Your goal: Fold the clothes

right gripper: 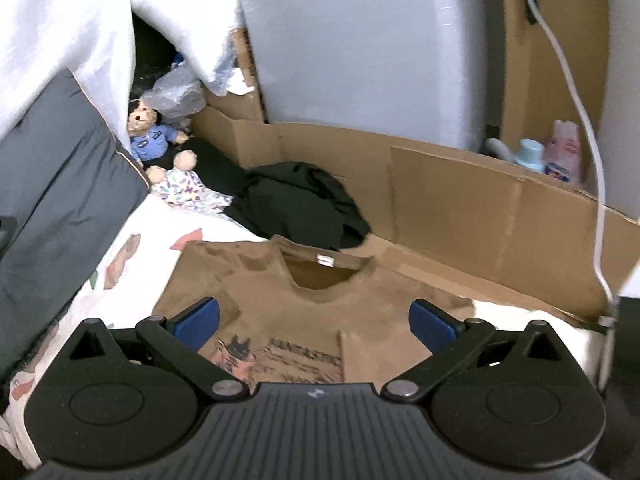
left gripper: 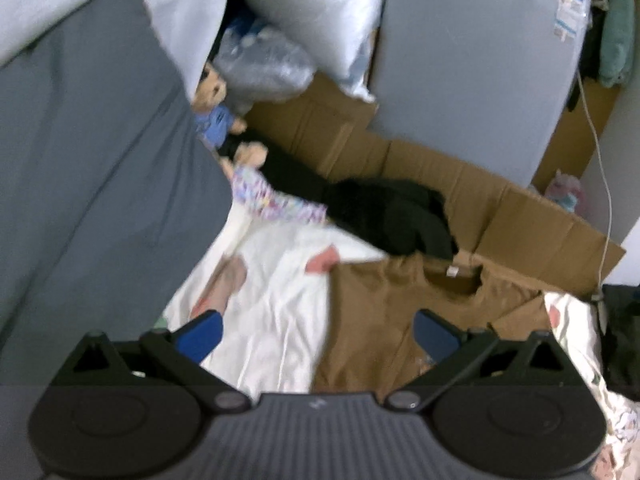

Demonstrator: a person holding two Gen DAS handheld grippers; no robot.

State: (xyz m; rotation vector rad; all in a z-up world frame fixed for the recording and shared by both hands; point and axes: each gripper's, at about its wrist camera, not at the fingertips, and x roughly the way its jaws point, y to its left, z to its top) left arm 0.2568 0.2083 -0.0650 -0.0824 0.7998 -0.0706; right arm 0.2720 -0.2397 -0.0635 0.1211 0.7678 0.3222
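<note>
A brown T-shirt [right gripper: 280, 300] lies flat on a white patterned sheet [right gripper: 132, 276], collar toward the far side, with a printed graphic on its chest and its sides folded inward. My right gripper [right gripper: 314, 324] hovers above the shirt's chest, open, nothing between its blue pads. In the left wrist view the same brown T-shirt [left gripper: 380, 320] lies to the right. My left gripper [left gripper: 318, 334] hangs open over the shirt's left edge and the white sheet [left gripper: 272, 300], holding nothing.
A black garment [right gripper: 296, 204] is heaped behind the collar. Two soft toys [right gripper: 150, 136] lie by a grey cushion [right gripper: 60, 184] on the left. Flattened cardboard [right gripper: 460, 208] borders the far side, with a grey panel [right gripper: 360, 48] and a white cable [right gripper: 580, 120] behind.
</note>
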